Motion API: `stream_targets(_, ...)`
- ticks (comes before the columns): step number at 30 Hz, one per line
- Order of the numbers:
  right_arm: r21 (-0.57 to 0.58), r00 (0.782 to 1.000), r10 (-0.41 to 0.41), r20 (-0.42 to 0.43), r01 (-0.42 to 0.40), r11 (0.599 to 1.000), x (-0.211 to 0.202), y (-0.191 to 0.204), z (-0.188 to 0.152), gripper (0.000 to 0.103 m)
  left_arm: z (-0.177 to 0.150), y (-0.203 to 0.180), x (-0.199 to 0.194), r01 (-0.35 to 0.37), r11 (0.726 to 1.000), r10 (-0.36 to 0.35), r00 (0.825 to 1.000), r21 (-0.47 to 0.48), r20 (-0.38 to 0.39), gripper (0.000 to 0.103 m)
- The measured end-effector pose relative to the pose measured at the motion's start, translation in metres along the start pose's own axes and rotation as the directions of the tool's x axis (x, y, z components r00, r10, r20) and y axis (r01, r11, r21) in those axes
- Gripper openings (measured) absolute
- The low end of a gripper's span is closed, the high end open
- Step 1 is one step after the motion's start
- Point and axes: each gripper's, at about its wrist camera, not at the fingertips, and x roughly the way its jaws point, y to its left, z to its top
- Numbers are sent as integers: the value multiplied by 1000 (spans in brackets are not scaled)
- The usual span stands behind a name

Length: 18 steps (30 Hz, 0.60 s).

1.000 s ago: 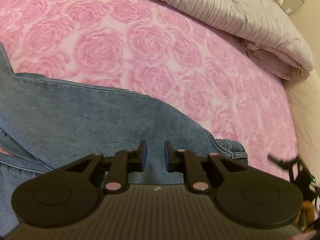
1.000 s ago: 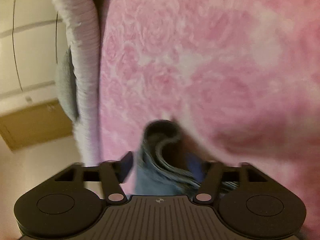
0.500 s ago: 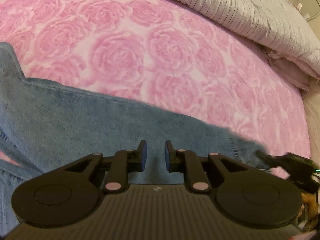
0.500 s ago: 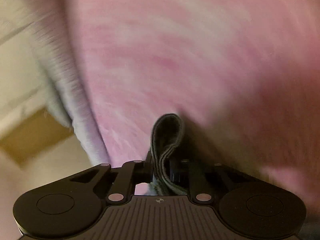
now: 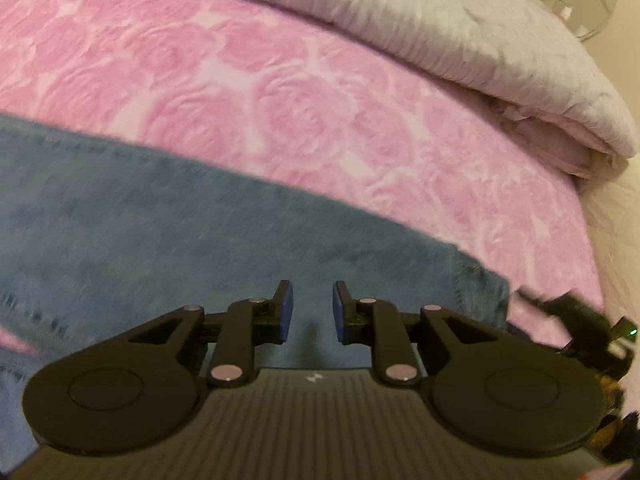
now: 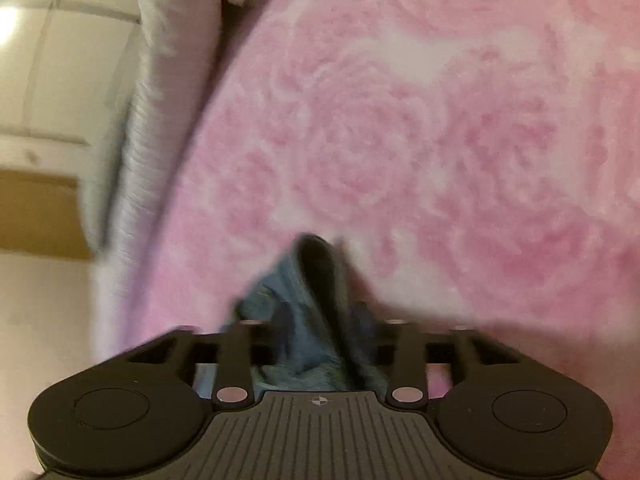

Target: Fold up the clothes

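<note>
Here, counts: one pair of jeans, two grippers, one pink rose-print bedspread, one grey quilt.
Jeans, place: they lie on the bedspread, on the near side of it from the quilt, which is bunched along the bedspread's far edge.
Jeans, axis: in the left wrist view the long axis runs as a band from the left edge down toward the lower right, ending at a stitched hem.
Left gripper: it hovers over the denim, its blue-padded fingers apart with bare cloth showing in the gap; nothing is between them.
Right gripper: a bunched fold of the jeans rises between its fingers, with a dark loop of cloth poking forward over the bedspread; the fingertips are hidden by the fabric and the view is blurred, so whether they pinch it I cannot tell.
Right gripper from the left view: a dark blurred shape sits just beyond the hem.
Quilt, right view: it runs along the bedspread's left edge.
</note>
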Motion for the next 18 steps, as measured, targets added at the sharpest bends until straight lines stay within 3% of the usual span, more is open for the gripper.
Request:
stream_targets(2,1,1000,27,2,-27,1000,-2,0,8,65,-4,10,-4,-18,1000,18,1000,-26,-2,17)
stream_targets(5,-21,997,-19,-76,17,1000,23,11,13,64,-11,25,-9,-46,997,46,999,-64,-6,17)
stream_targets(6,-45,995,-25,-93,21,999,27,15,10,56,-12,29,-11,-57,996,57,998,-73,-7,17)
stream_targets(7,-110,994,-37,-107,26,994,29,24,6,16,-13,33,-13,-71,995,70,997,-75,-7,17)
stream_targets(9,-307,992,-113,-59,89,947,27,49,-8,8,-14,40,-17,-92,993,92,996,-75,-1,17)
stream_targets(11,-370,985,-174,3,163,915,25,54,-13,9,-16,47,-22,-116,991,116,993,-65,4,17)
stream_targets(12,-396,979,-203,32,199,897,25,56,-15,14,-17,51,-24,-135,989,135,991,-57,1,17)
stream_targets(16,-310,973,-230,19,225,924,9,43,-9,44,-28,64,-37,-165,985,164,986,-44,-12,17)
stream_targets(18,-305,969,-240,58,246,920,-18,41,-11,50,-38,69,-44,-172,984,171,985,-37,-22,17)
